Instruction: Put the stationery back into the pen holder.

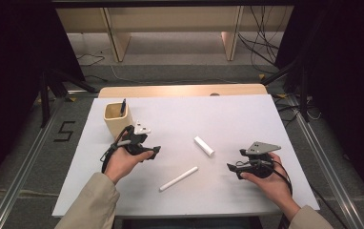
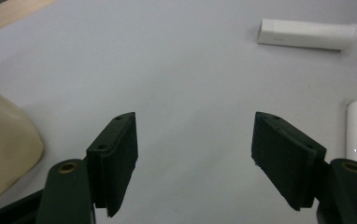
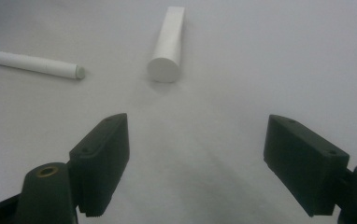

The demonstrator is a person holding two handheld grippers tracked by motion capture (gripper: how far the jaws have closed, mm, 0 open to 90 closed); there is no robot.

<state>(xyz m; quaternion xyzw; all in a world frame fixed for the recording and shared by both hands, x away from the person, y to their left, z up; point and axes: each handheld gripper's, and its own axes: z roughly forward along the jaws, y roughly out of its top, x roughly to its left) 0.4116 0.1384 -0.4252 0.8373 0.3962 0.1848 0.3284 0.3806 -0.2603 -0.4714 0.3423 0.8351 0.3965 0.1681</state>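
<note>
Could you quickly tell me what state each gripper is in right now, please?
Left gripper: open, nothing between its jaws, near the beige pen cup.
Right gripper: open, holding nothing, pointing toward the short white tube.

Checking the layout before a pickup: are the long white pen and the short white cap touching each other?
Apart. The high view shows bare table between the white pen and the white cap.
</note>
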